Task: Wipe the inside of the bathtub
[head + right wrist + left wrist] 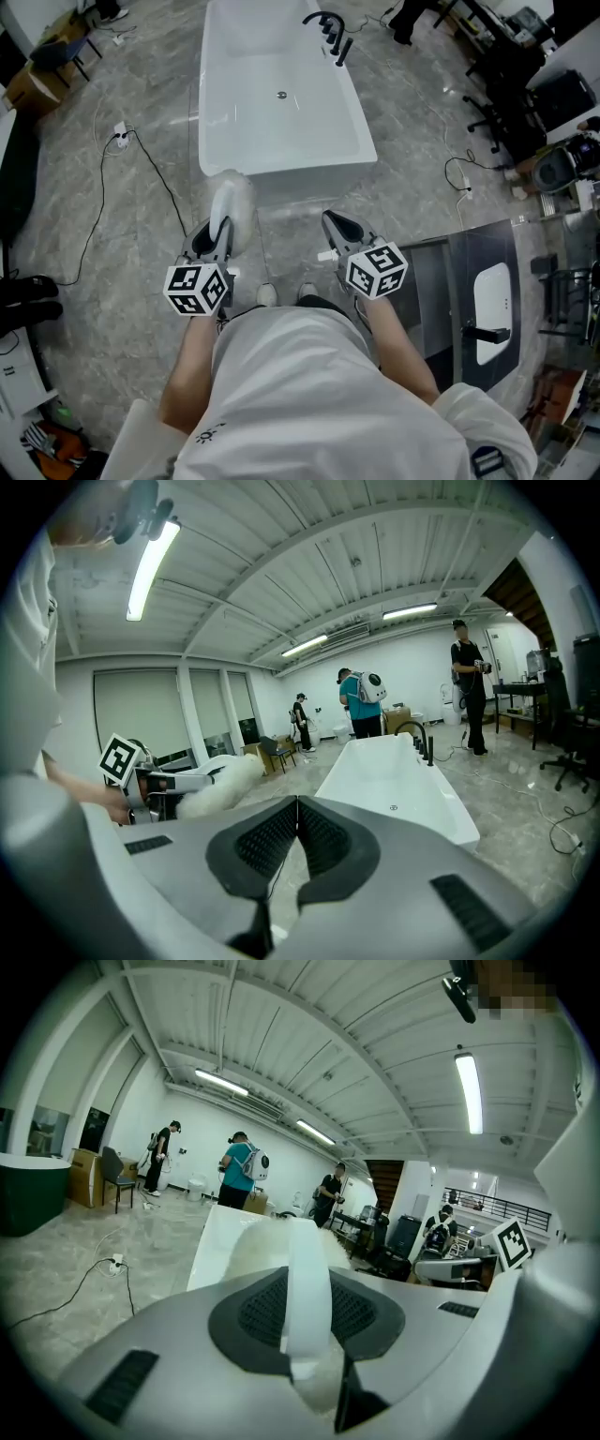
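Observation:
A white freestanding bathtub stands just ahead of me, empty, with a black faucet on its far right rim. My left gripper is shut on the flat white handle of a fluffy white duster. The duster's head points toward the tub's near end and hovers over the floor just short of the rim. My right gripper is shut with nothing in it, level with the left one and near the tub's front right corner. In the right gripper view the tub lies ahead, with the duster to the left.
A black cable with a power strip runs over the marble floor left of the tub. A grey vanity with a white sink stands to my right. Office chairs and desks are at the back right. Several people stand far off.

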